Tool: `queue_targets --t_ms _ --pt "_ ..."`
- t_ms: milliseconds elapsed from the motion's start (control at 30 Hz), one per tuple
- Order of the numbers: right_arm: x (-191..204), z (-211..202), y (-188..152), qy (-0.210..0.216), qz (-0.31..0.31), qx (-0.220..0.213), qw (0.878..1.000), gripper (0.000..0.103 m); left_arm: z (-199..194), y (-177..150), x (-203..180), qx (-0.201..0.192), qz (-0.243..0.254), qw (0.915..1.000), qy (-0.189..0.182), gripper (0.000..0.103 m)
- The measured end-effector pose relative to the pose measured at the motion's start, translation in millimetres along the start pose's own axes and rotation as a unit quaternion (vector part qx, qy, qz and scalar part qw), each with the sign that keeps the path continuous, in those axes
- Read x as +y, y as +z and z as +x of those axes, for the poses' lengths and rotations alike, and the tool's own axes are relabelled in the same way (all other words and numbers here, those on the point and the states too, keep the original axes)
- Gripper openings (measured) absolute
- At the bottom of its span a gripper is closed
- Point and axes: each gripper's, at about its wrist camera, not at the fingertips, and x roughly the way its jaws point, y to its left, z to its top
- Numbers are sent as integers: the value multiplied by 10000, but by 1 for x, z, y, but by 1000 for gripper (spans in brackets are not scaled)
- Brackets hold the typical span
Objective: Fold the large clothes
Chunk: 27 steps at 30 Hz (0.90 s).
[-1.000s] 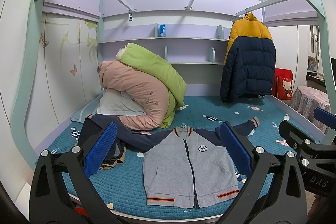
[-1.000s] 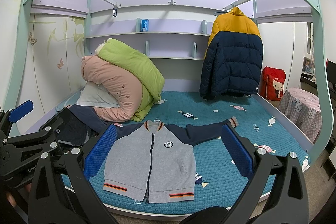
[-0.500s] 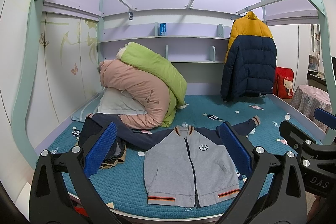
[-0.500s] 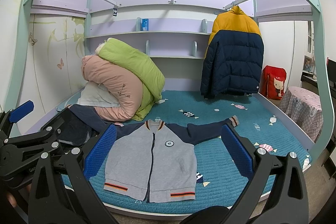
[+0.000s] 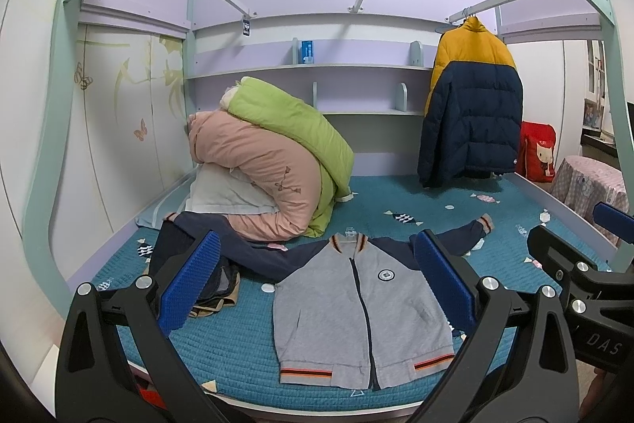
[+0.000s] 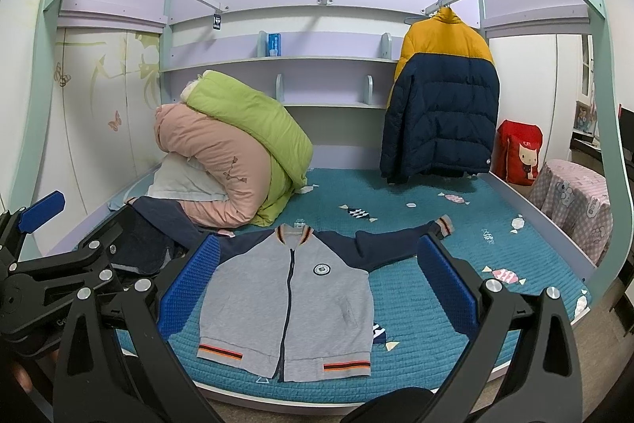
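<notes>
A grey zip jacket with navy sleeves point(image 5: 362, 308) lies flat, front up, near the front edge of the teal bed; it also shows in the right wrist view point(image 6: 289, 300). Its right sleeve stretches out over the mattress, its left sleeve runs under the bedding pile. My left gripper point(image 5: 317, 284) is open and empty, held in front of the bed, short of the jacket. My right gripper point(image 6: 317, 284) is open and empty too, beside the left one. Each gripper shows at the edge of the other's view.
Rolled pink and green quilts point(image 5: 273, 165) and a white pillow sit at the back left, with dark clothes point(image 5: 178, 256) in front. A yellow and navy puffer coat point(image 5: 471, 110) hangs at the back right. A red bag point(image 6: 519, 153) and a pink-covered stand point(image 6: 574, 201) are right of the bed.
Both grippers have drifted slightly; the views shift a little. Both stay open and the jacket has not moved.
</notes>
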Motion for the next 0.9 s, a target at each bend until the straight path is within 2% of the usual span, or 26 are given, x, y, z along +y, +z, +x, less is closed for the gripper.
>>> queue_targets --t_ms 267,500,700,900 --pt "11 10 -3 26 30 63 10000 96 13 -3 4 117 60 9999 42 98" --pt "14 37 -2 -76 109 271 9995 96 44 -1 2 355 93 9993 -58 98" --pt "14 78 -8 -124 163 540 9983 96 88 -5 0 634 131 9978 -127 98" --pt "21 140 -17 -28 190 933 9955 96 147 -16 11 1017 44 9948 -49 98"
